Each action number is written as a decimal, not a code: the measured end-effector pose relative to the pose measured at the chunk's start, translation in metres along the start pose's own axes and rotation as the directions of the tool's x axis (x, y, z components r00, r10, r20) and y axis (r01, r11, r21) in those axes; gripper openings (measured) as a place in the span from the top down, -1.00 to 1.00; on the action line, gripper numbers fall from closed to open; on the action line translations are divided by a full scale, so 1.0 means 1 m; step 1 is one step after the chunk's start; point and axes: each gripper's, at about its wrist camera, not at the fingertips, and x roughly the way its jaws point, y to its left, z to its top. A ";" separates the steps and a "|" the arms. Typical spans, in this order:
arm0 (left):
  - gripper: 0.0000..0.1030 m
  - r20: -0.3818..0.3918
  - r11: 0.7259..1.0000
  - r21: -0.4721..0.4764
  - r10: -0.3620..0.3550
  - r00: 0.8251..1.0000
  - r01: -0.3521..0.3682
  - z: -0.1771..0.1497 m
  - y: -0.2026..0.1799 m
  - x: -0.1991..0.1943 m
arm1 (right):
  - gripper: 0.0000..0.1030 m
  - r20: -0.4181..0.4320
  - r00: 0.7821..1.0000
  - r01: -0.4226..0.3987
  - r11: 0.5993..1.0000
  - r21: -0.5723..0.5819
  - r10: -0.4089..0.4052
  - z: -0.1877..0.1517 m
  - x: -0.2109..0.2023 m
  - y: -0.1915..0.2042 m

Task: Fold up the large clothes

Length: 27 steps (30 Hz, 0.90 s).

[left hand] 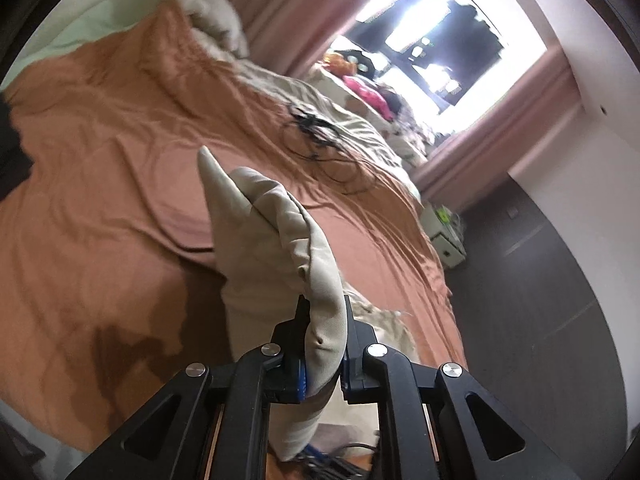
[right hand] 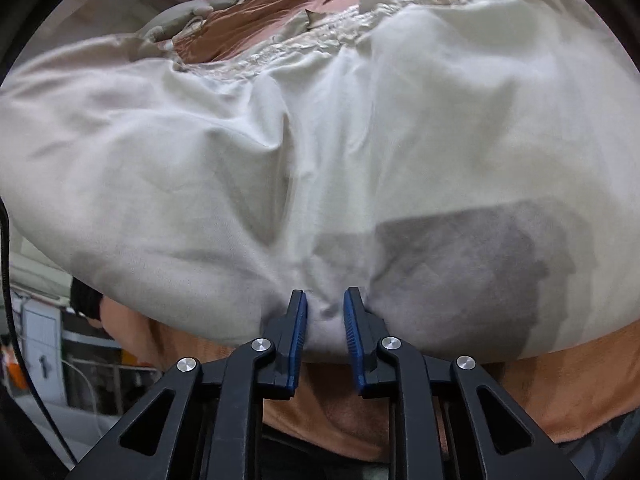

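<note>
Beige garment (left hand: 272, 240): one. Grippers: two, left gripper (left hand: 325, 320) and right gripper (right hand: 325, 304). Orange bed cover (left hand: 100, 152): one. Black cable tangle (left hand: 316, 136): one.

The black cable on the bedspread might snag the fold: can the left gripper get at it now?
Probably not: the left gripper is shut on the beige garment, with the black cable lying well beyond it.

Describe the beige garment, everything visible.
The beige garment looks like thin woven cloth, creased, with a gathered band along its far edge and a darker grey patch near the right gripper. It lies bunched on the orange bedsheet. The left gripper is shut on a raised fold; the right gripper's fingers flank its near hem.
</note>
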 end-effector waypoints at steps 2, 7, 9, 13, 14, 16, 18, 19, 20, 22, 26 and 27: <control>0.78 -0.008 1.000 0.027 -0.013 1.000 0.013 -0.001 -0.019 0.005 | 0.60 -0.016 1.000 -0.013 1.000 -0.004 0.013 0.001 -0.001 -0.002; 0.78 -0.037 0.995 0.090 -0.035 0.999 0.038 -0.004 -0.065 0.020 | 0.61 -0.018 0.990 -0.137 0.990 0.033 0.138 0.004 -0.027 -0.020; 0.78 -0.053 0.993 0.113 -0.031 0.998 0.037 -0.006 -0.083 0.031 | 0.61 0.022 0.990 -0.142 0.989 0.039 0.141 0.000 -0.044 -0.031; 0.79 -0.097 0.987 0.151 -0.034 0.995 0.049 -0.015 -0.115 0.057 | 0.61 0.111 0.983 -0.157 0.985 0.070 0.148 -0.001 -0.090 -0.068; 0.79 -0.109 0.985 0.162 -0.034 0.993 0.051 -0.019 -0.123 0.064 | 0.61 0.136 0.981 -0.148 0.986 0.078 0.136 -0.002 -0.102 -0.078; 0.79 -0.139 0.982 0.178 -0.036 0.990 0.061 -0.027 -0.136 0.078 | 0.61 0.190 0.977 -0.122 0.987 0.102 0.101 -0.004 -0.126 -0.098; 0.79 -0.176 0.978 0.194 -0.036 0.984 0.071 -0.038 -0.153 0.096 | 0.61 0.236 0.967 -0.129 0.981 0.145 0.092 -0.009 -0.147 -0.123; 0.79 -0.190 0.977 0.202 -0.034 0.981 0.074 -0.043 -0.161 0.105 | 0.61 0.250 0.964 -0.128 0.979 0.158 0.086 -0.011 -0.154 -0.129; 0.79 -0.207 0.974 0.213 -0.033 0.978 0.078 -0.049 -0.171 0.115 | 0.61 0.270 0.960 -0.124 0.977 0.175 0.074 -0.014 -0.162 -0.138; 0.79 -0.250 0.967 0.236 -0.032 0.968 0.093 -0.065 -0.188 0.138 | 0.61 0.302 0.952 -0.121 0.969 0.214 0.052 -0.021 -0.177 -0.159; 0.80 -0.340 0.956 0.267 -0.020 0.940 0.117 -0.098 -0.219 0.178 | 0.61 0.335 0.942 -0.115 0.949 0.293 0.011 -0.035 -0.198 -0.198; 0.80 -0.353 0.954 0.274 -0.018 0.935 0.122 -0.105 -0.225 0.184 | 0.61 0.341 0.940 -0.113 0.944 0.310 0.001 -0.041 -0.202 -0.205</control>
